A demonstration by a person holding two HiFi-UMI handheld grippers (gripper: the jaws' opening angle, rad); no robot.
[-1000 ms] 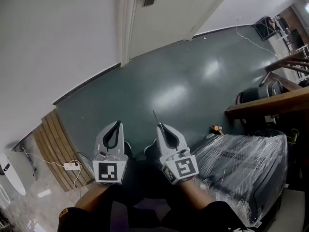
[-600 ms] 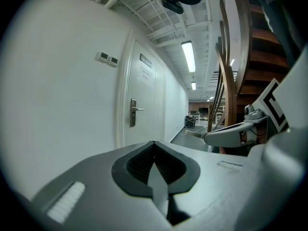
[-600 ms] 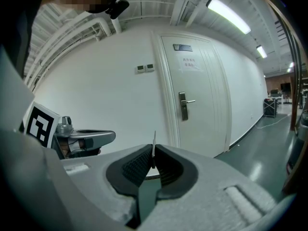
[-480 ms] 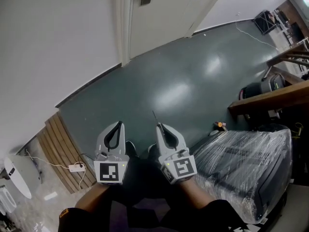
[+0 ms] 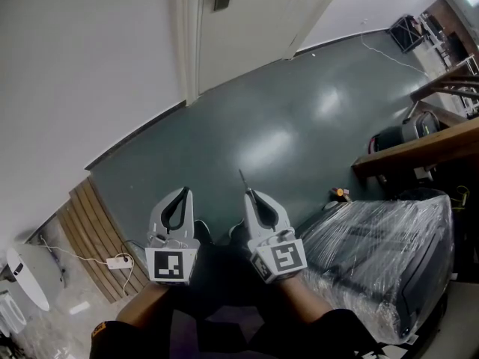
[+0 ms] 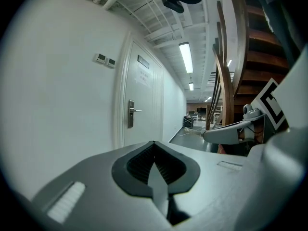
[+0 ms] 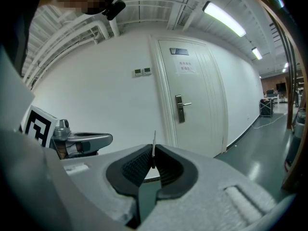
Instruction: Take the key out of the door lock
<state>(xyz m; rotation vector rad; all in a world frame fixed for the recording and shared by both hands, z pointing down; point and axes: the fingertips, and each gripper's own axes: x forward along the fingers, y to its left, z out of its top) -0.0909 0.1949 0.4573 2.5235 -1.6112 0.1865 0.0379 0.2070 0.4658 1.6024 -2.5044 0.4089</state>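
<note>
Silvery metal, thin and flat, the key stands edge-on between the dark ribbed pads of the grey plastic right gripper, which is clamped on it. In the head view its blade pokes past the gripper tips toward 12 o'clock. The grey plastic left gripper sits just beside it at about 9 o'clock from the right one. Its jaws are together with nothing between them.

The panelled white door lies far up at 12 o'clock in the head view, across a stretch of glossy dark green floor. Its upright metal lock plate with lever handle is well apart from both grippers, and no key shows in it, though it is too small to be sure.

Across the last second almost nothing has changed. Both grippers hang side by side at 6 o'clock as before, the key keeps the same tilt, and the right jaws have not loosened; only the head view has drifted slightly. I judge from this that the key is already out of the lock and carried clear of the door. The task looks essentially done, with only a steady hold left to keep.
</note>
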